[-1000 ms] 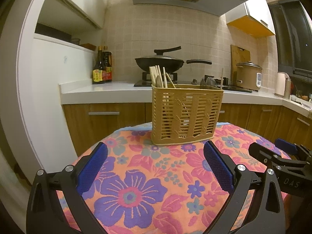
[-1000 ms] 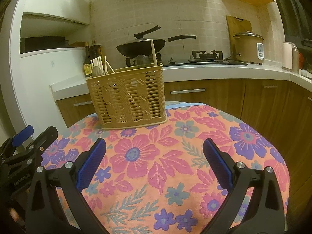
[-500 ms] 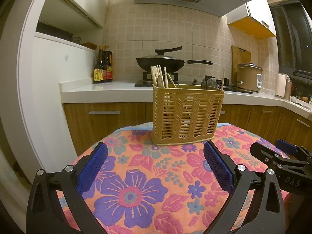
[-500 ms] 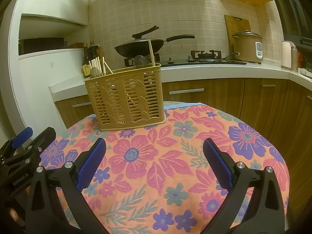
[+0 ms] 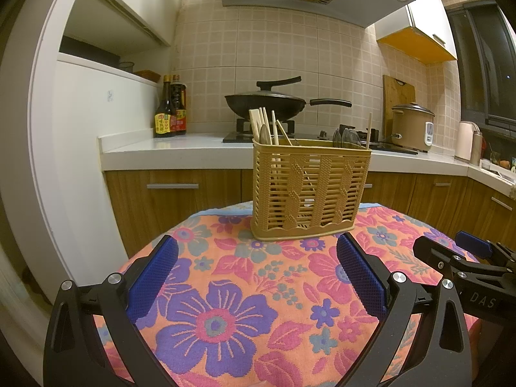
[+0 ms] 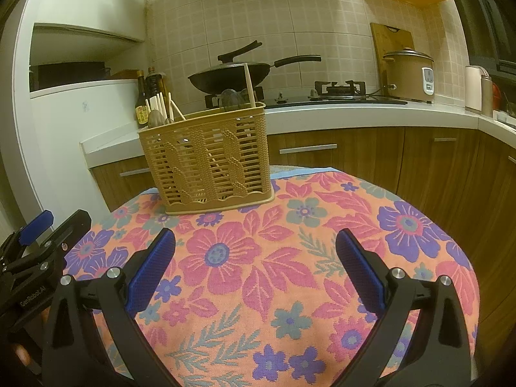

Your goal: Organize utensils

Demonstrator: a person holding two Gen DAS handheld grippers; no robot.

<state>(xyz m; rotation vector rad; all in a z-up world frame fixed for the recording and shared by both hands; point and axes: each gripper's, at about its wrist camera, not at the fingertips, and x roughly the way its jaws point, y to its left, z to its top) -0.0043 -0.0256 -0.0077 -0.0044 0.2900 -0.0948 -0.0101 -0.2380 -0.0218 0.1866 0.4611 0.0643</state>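
A tan slatted utensil basket (image 5: 309, 193) (image 6: 211, 158) stands upright at the far side of a round table under a floral cloth (image 5: 245, 290) (image 6: 283, 258). Several wooden chopsticks (image 5: 262, 125) (image 6: 159, 104) and a spoon stick up from its left compartment. A single chopstick (image 5: 368, 129) (image 6: 248, 84) and spoon bowls rise from its right end. My left gripper (image 5: 256, 274) is open and holds nothing, well short of the basket. Equally open, my right gripper (image 6: 254, 266) hovers over the cloth. Each gripper shows at the edge of the other's view.
Behind the table runs a white counter (image 5: 180, 151) with wooden cabinets, sauce bottles (image 5: 169, 113), a black wok (image 5: 267, 101) on the stove and a rice cooker (image 5: 411, 125). A white wall unit (image 5: 77, 135) stands at the left.
Both views have tilted slightly upward, so the basket sits a little lower in the frames. Both grippers stay open and the basket has not moved.
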